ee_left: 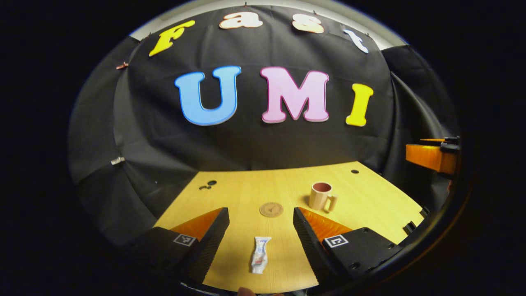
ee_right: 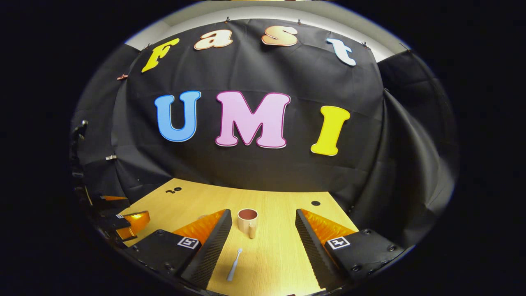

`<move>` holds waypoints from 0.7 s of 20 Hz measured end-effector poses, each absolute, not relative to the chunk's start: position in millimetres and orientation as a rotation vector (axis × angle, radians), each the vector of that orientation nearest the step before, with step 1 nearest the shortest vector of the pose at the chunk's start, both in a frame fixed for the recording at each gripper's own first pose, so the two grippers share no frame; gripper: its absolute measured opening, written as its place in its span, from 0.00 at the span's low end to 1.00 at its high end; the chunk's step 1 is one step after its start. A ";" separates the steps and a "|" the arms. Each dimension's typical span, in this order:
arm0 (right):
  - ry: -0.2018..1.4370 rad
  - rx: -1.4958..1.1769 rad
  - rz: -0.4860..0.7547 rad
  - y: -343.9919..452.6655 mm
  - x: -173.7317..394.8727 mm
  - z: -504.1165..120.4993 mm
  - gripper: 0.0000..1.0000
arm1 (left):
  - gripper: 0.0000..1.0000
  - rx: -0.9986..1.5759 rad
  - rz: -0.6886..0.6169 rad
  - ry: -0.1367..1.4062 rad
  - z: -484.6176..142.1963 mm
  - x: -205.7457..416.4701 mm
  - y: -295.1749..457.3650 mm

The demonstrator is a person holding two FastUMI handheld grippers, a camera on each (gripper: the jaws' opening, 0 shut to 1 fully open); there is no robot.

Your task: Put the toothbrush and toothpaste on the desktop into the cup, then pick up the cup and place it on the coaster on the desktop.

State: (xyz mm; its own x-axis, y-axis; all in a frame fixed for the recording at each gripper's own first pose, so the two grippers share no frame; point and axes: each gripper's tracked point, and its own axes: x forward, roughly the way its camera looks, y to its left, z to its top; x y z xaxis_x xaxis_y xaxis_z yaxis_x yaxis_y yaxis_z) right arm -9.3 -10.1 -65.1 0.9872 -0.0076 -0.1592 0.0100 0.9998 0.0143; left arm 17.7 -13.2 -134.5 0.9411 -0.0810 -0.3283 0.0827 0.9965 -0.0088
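Left gripper [ee_left: 260, 234]: we saw its jaws spread, empty, above the desk.
Right gripper [ee_right: 263, 238]: likewise spread, empty.
Writing: print on the one white toothpaste tube [ee_left: 259, 255] was too small for us to read.
Toothpaste: lay flat between the left fingers.
Toothbrush: one pale plastic toothbrush [ee_right: 234, 264] lay between the right fingers.
Coaster: one round brown coaster [ee_left: 271, 209], beyond the tube.
Cup: one beige handled mug [ee_right: 248, 221], upright, off the coaster.
Surface: light wooden desktop [ee_left: 370, 205] with several dark holes.
Room: black cloth wall [ee_right: 287, 172] behind.

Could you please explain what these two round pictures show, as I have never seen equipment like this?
A person carries a hand-held gripper in each hand; a camera on each looks forward along its two fingers. In the left gripper view, the left hand-held gripper stands open over a toothpaste tube, with a round coaster and a cup beyond on the wooden desktop. In the right gripper view, the right hand-held gripper stands open over a toothbrush. Nothing is held.
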 end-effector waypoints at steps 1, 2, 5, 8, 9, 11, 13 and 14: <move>0.171 0.016 -0.013 -12.1 -10.3 -70.7 0.96 | 0.98 -0.010 -0.095 0.368 -149.7 20.5 -15.1; 0.181 0.017 -0.017 -13.6 -10.5 -74.3 0.96 | 0.98 -0.023 -0.099 0.398 -166.0 25.2 -16.6; 0.221 0.023 -0.023 -17.6 -9.0 -91.5 0.96 | 0.98 -0.036 -0.111 0.509 -218.6 33.7 -20.2; 0.288 0.043 -0.002 -13.2 -6.9 -120.3 0.96 | 0.98 -0.017 -0.100 0.588 -254.9 46.2 -13.7; 0.311 0.053 0.004 -10.5 -5.3 -130.2 0.95 | 0.98 -0.011 -0.099 0.612 -265.4 51.4 -12.2; 0.351 0.070 0.015 -6.5 -1.4 -145.6 0.96 | 0.98 0.000 -0.098 0.661 -288.8 60.2 -10.7; 0.379 0.075 0.023 -4.2 1.0 -156.6 0.96 | 0.97 0.010 -0.095 0.692 -305.0 65.9 -7.1; 0.389 0.075 0.025 -3.7 2.5 -162.4 0.96 | 0.97 0.015 -0.093 0.708 -311.8 68.7 -5.5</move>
